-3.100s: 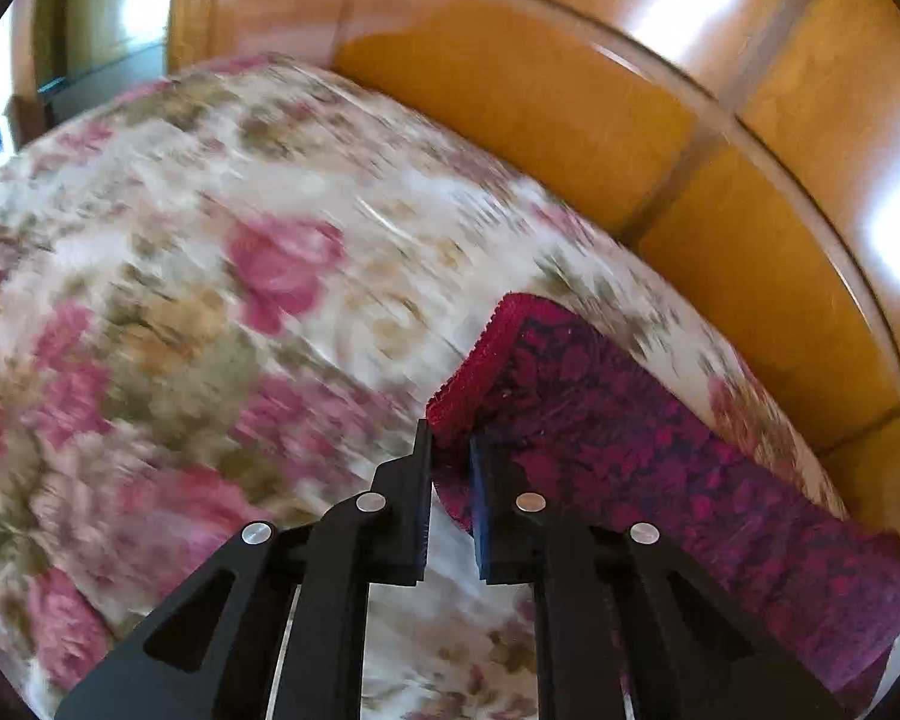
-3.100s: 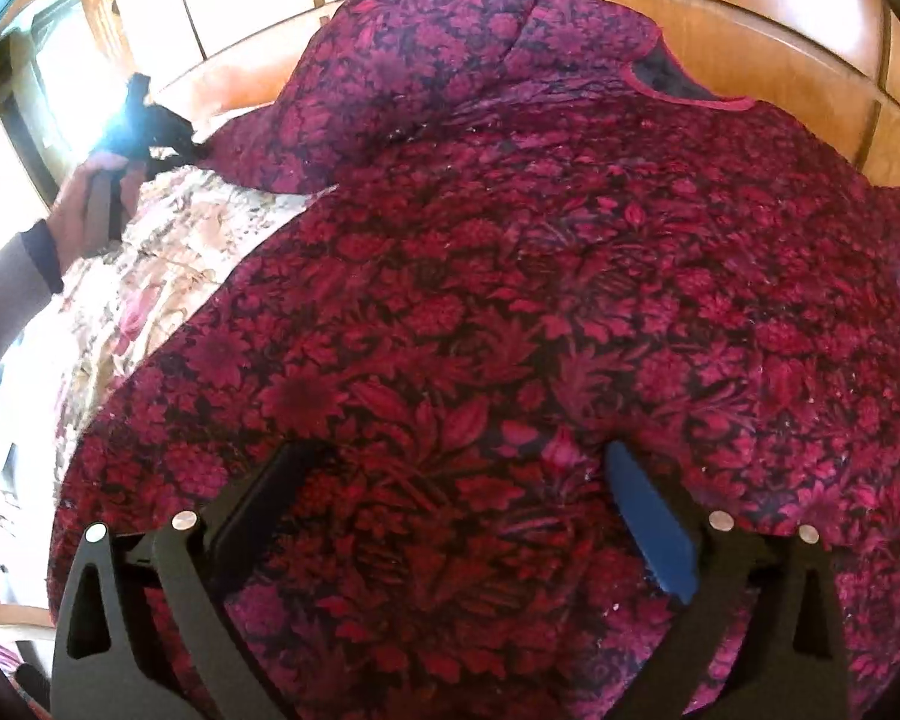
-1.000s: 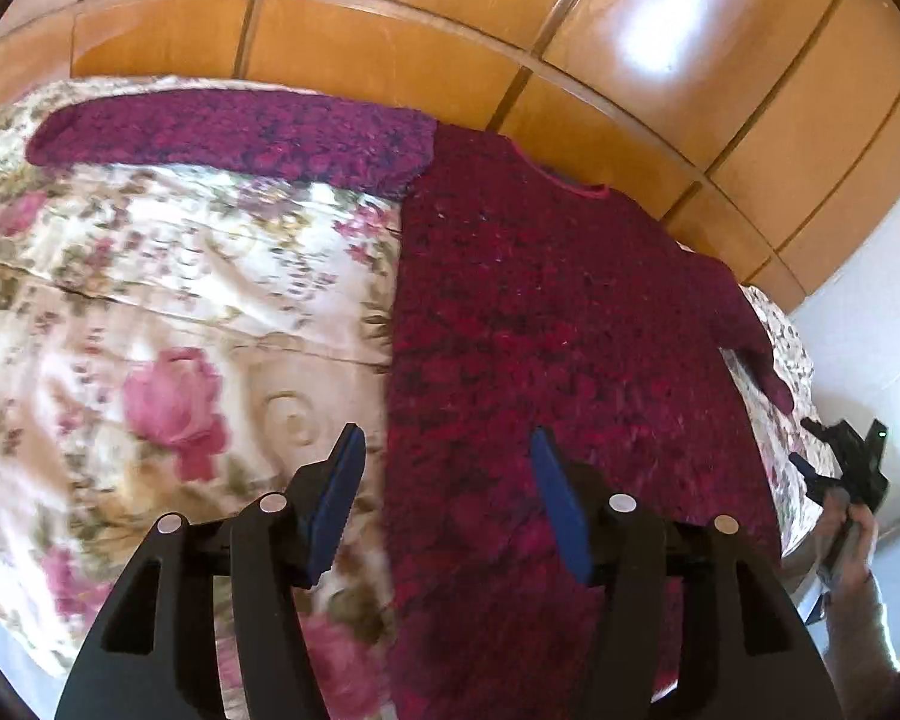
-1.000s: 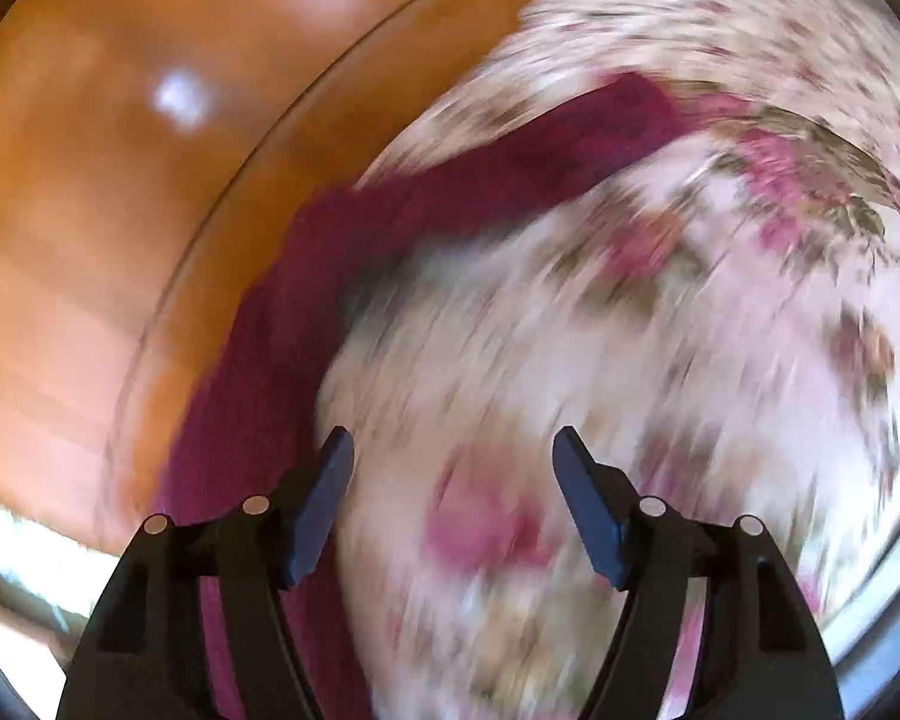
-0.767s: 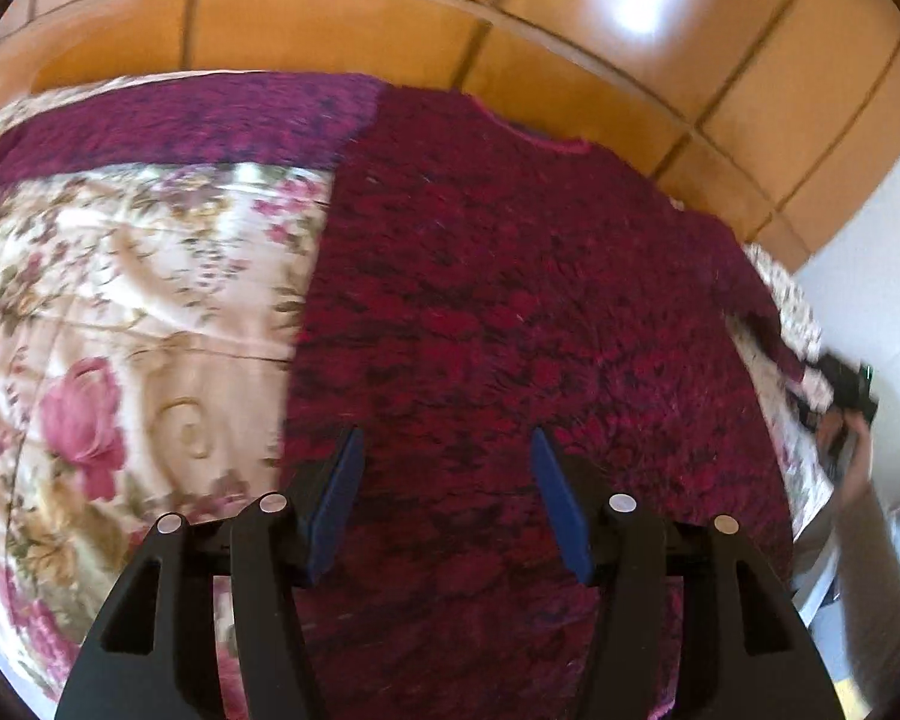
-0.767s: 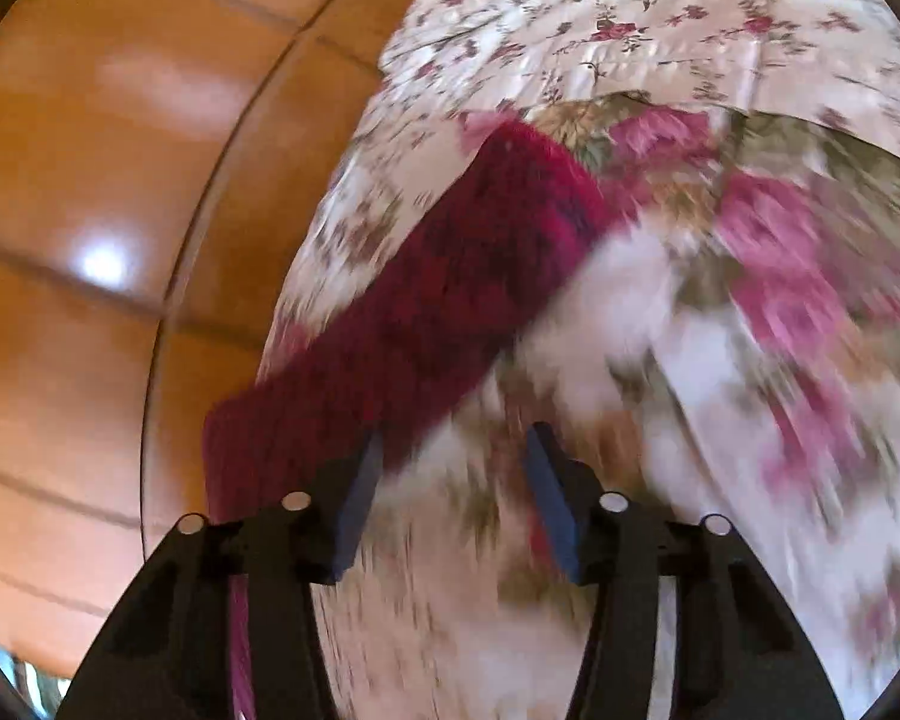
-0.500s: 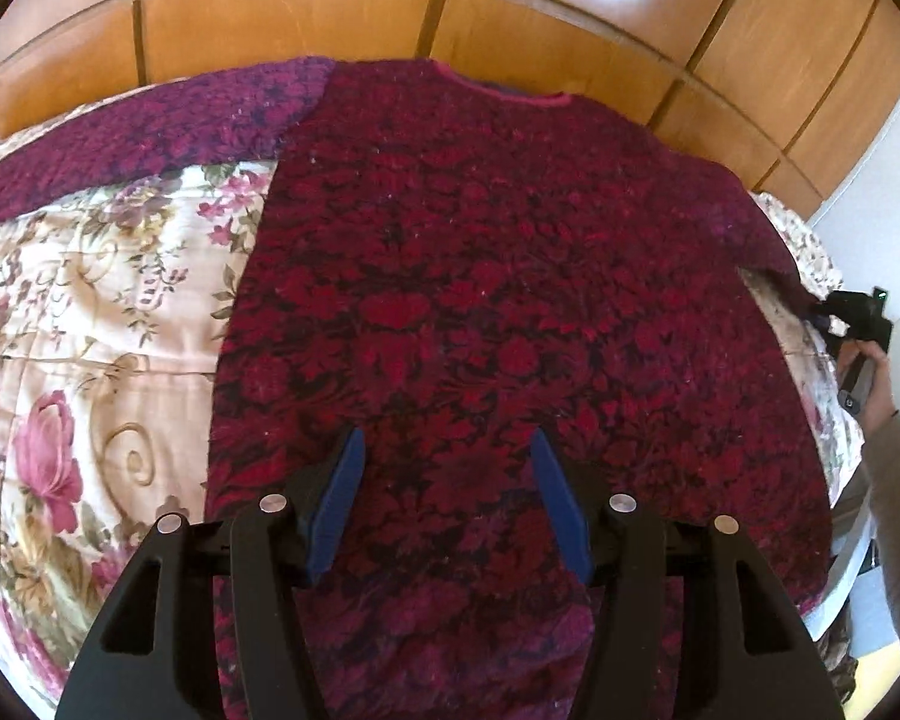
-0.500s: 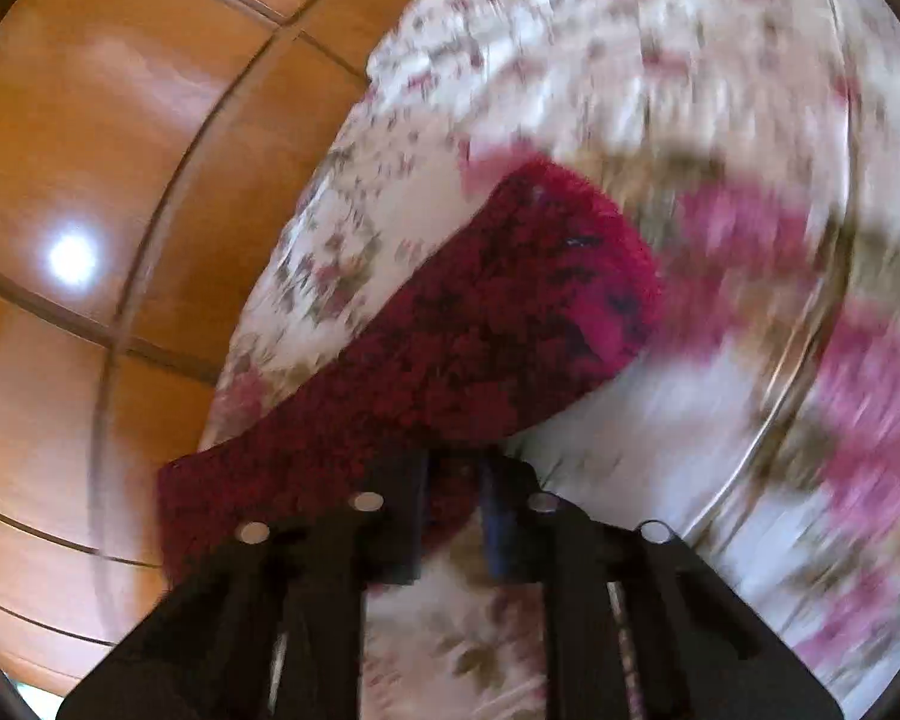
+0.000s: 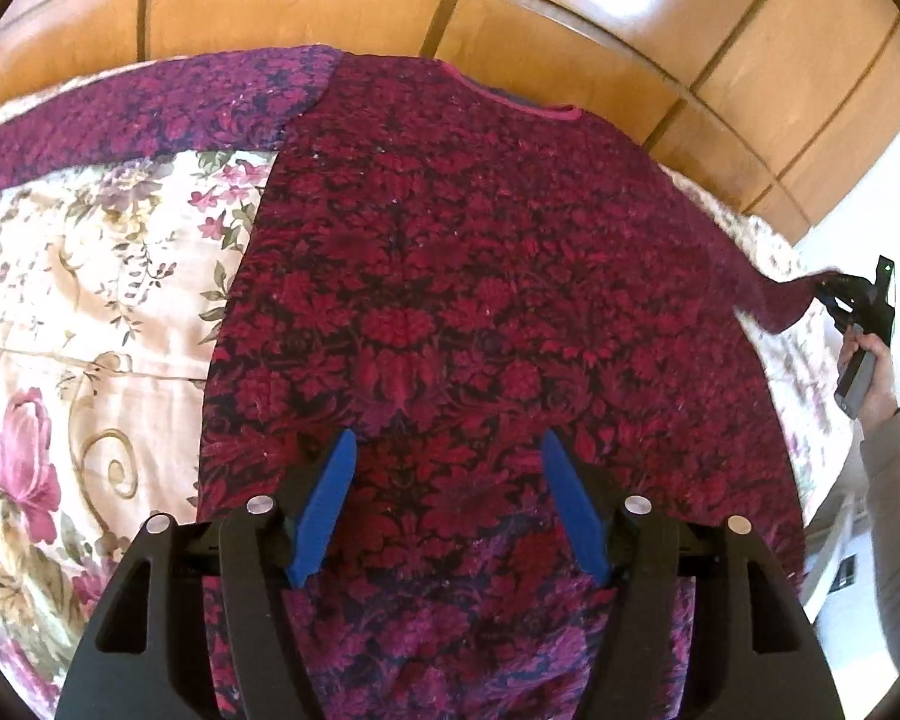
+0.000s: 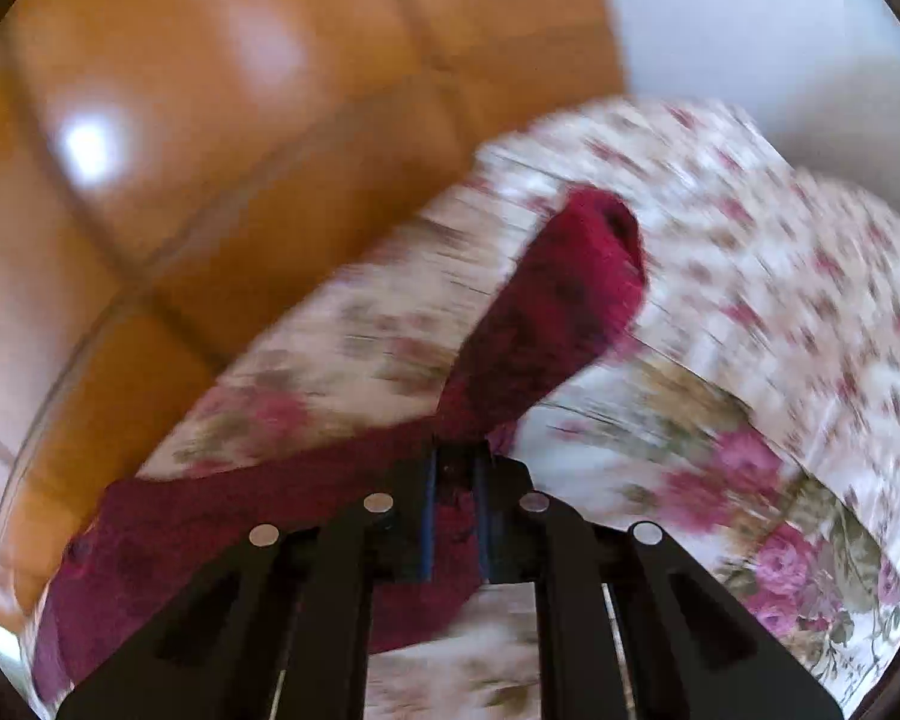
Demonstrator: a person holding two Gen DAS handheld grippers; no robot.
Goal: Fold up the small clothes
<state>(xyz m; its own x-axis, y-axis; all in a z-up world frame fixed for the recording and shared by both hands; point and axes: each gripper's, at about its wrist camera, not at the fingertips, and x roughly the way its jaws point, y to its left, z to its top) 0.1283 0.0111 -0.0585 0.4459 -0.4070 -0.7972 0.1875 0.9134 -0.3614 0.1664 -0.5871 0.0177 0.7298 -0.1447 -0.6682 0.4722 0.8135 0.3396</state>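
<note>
Sweater spread flat on the bed, one sleeve pinched.
Right claw (image 10: 455, 480) clamped the sleeve (image 10: 558, 312); left claw (image 9: 444, 501), jaws opening and empty, hung over the sweater (image 9: 480, 276) body.

Bedspread (image 9: 90, 312): cream, printed with pink roses and green leaves; spread left of and beneath the jaws in the left wrist view, blurred ahead and right of the jaws in the right wrist view.
Wooden panelling (image 9: 510, 30): glossy orange-brown, dark seams, well beyond the jaws.
White wall (image 10: 750, 30): far upper right.
</note>
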